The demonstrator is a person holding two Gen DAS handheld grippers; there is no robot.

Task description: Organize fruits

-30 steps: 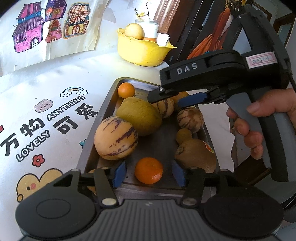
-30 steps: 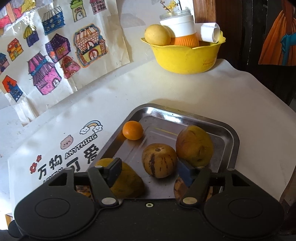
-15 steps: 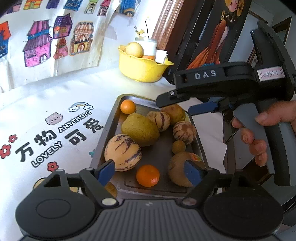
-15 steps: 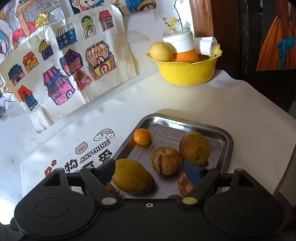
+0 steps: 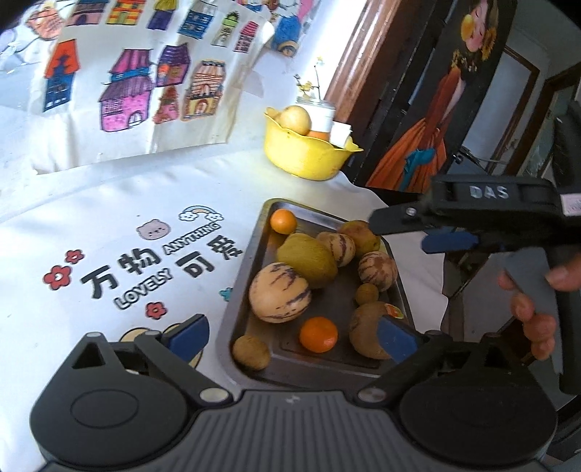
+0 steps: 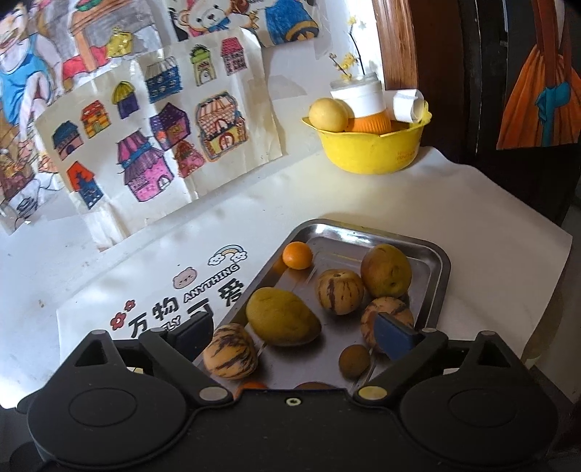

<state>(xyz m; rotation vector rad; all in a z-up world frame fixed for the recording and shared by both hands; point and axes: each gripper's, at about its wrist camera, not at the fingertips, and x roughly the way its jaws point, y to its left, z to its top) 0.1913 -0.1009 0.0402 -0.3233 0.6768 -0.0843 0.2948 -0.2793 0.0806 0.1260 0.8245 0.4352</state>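
On the white tabletop (image 5: 120,203), our left gripper (image 5: 290,336) hangs above the near end of the steel tray (image 5: 250,250), jaws opening with nothing pinched. The fruits (image 5: 279,292) lie gathered in that tray, seemingly already sorted. Further right, our right gripper (image 6: 294,332) likewise hangs above them, jaws opening, empty.

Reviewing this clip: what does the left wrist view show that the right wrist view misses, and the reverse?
Only the left wrist view shows the right hand-held gripper from outside, the hand holding it, the near orange, and a small brown fruit at the tray's near corner.

Only the right wrist view shows the teddy bear drawing on the wall.

Both show the metal tray, the far orange, the green mango and the yellow bowl. Both grippers' jaws are opening, with nothing pressed between them.
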